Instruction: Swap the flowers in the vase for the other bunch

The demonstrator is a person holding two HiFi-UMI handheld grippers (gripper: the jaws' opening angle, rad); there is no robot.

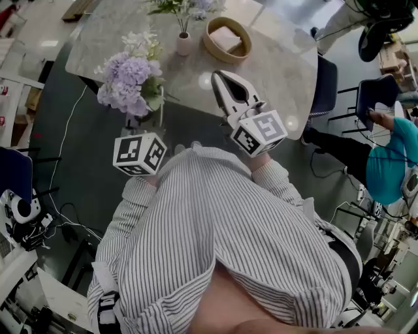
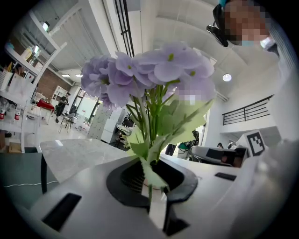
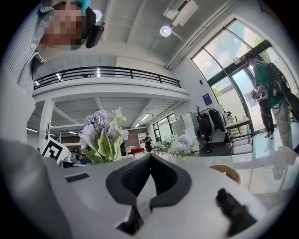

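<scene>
A bunch of purple hydrangeas (image 1: 129, 81) with green leaves stands up from my left gripper (image 1: 140, 124), which is shut on its stems (image 2: 148, 184) just off the near edge of the table. The blooms (image 2: 149, 70) fill the left gripper view. My right gripper (image 1: 220, 78) is shut and empty, and it points over the marble table (image 1: 274, 72) with its closed pads (image 3: 150, 158) level. Farther back a small pale vase (image 1: 185, 44) holds a bunch of whitish-blue flowers (image 1: 183, 6). Those flowers (image 3: 180, 144) and the purple bunch (image 3: 100, 135) also show in the right gripper view.
A round wooden bowl (image 1: 226, 39) with a napkin in it sits right of the vase. Dark chairs (image 1: 324, 85) stand along the table's right side. A person in teal (image 1: 392, 163) sits at the right. Cables (image 1: 62, 150) run over the dark floor on the left.
</scene>
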